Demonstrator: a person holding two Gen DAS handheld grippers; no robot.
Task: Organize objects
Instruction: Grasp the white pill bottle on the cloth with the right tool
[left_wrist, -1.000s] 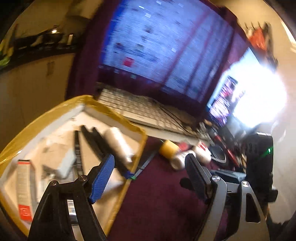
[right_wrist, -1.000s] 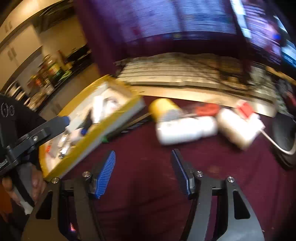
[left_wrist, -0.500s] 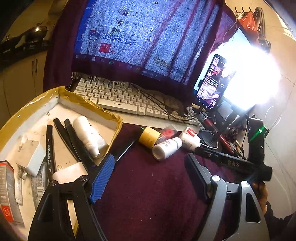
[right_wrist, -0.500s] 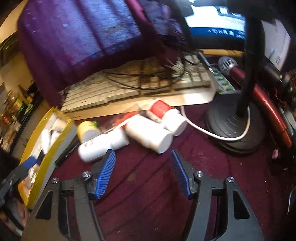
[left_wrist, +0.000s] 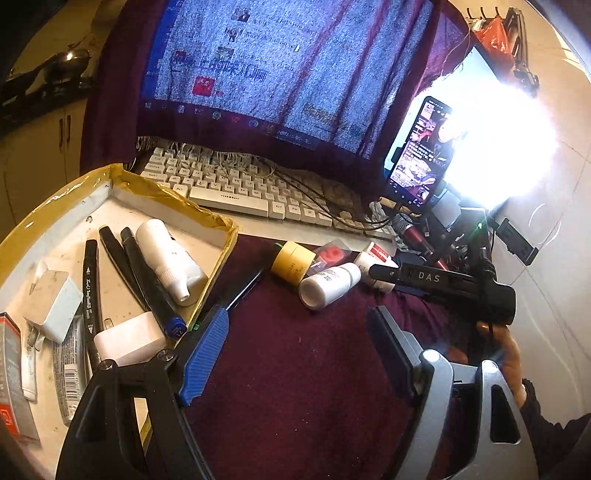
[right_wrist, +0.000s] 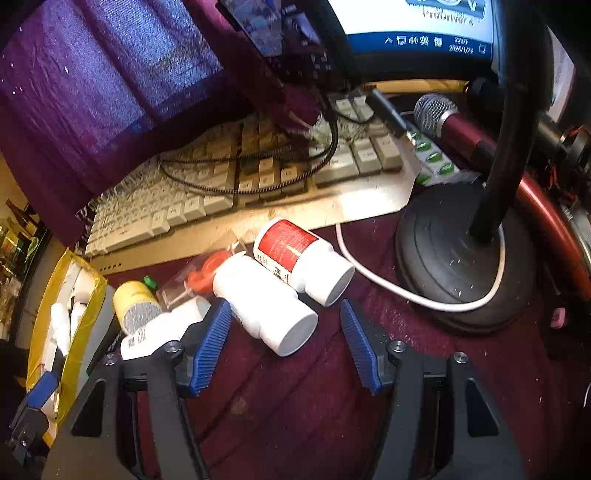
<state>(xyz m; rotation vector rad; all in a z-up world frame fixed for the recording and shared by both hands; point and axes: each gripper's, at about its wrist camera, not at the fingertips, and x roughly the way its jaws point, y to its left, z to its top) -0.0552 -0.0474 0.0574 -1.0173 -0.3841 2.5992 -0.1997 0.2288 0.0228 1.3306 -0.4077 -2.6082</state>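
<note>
Right gripper: blue-padded jaws closing, plain white plastic bottle between them, not yet pinched.
Left gripper: jaws apart, empty, beside yellow-taped cardboard tray.
Advice: square pads across the bottle's barrel; avoid the touching red-labelled white bottle.

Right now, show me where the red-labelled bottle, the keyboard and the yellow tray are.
red-labelled bottle (right_wrist: 286, 242), right wrist view, on its red label.
keyboard (left_wrist: 229, 197), left wrist view, on the space bar.
yellow tray (left_wrist: 173, 194), left wrist view, on its far rim.
</note>
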